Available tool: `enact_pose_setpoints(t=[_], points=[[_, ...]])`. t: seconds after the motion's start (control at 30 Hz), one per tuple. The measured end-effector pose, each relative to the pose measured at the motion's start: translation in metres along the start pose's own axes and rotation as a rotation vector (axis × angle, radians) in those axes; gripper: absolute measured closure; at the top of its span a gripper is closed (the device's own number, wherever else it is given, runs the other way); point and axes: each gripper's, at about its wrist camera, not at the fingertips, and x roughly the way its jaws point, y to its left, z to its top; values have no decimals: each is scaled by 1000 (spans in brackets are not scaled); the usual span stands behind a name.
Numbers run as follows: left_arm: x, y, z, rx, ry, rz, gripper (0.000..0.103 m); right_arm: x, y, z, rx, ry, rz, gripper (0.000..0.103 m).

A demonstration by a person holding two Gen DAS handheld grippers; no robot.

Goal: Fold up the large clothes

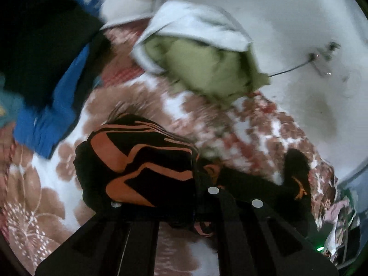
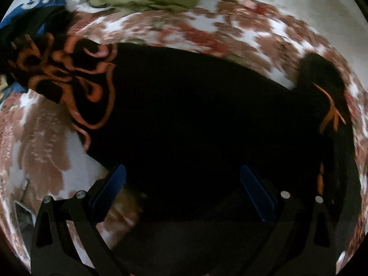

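Note:
A black garment with orange markings lies spread across the floral bedsheet. My left gripper is shut on the black garment, and its patterned end hangs bunched and lifted over the fingers, hiding the tips. From there the cloth trails right to a dark sleeve end. My right gripper is open just above the garment's near edge. Its blue pads stand wide apart with black cloth below them. The pads do not press on it.
A green garment under a white cloth lies at the bed's far side against the white wall, where a cable meets a socket. Blue and black clothes are piled at the left. More clutter sits off the bed's right edge.

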Motion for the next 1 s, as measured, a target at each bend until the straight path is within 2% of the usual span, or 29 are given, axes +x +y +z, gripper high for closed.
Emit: enact_pose_setpoints(t=[0.1, 0.23, 0.4, 0.53, 0.6, 0.7, 0.8, 0.83, 0.93, 1.0], points=[[-13, -52, 13, 86, -11, -26, 99, 15, -3, -12, 35, 76, 2, 4], [-14, -130, 18, 202, 36, -89, 99, 20, 2, -23, 11, 61, -25, 4], [-15, -238, 5, 368, 71, -144, 99, 29, 12, -27, -2, 83, -3, 4], [-3, -324, -21, 426, 123, -187, 99, 36, 16, -29, -24, 87, -4, 4], [5, -363, -42, 455, 153, -201, 99, 39, 15, -28, -24, 86, 3, 4], [18, -430, -93, 536, 199, -217, 99, 43, 14, -28, -37, 82, 17, 4], [37, -483, -157, 653, 246, -204, 99, 45, 10, -30, -55, 66, 38, 4], [47, -502, -187, 706, 268, -191, 99, 46, 9, -32, -64, 59, 45, 4], [72, -535, -254, 810, 320, -167, 99, 47, 4, -37, -71, 36, 68, 4], [98, -555, -311, 924, 353, -117, 99, 46, 3, -39, -83, 22, 76, 4]])
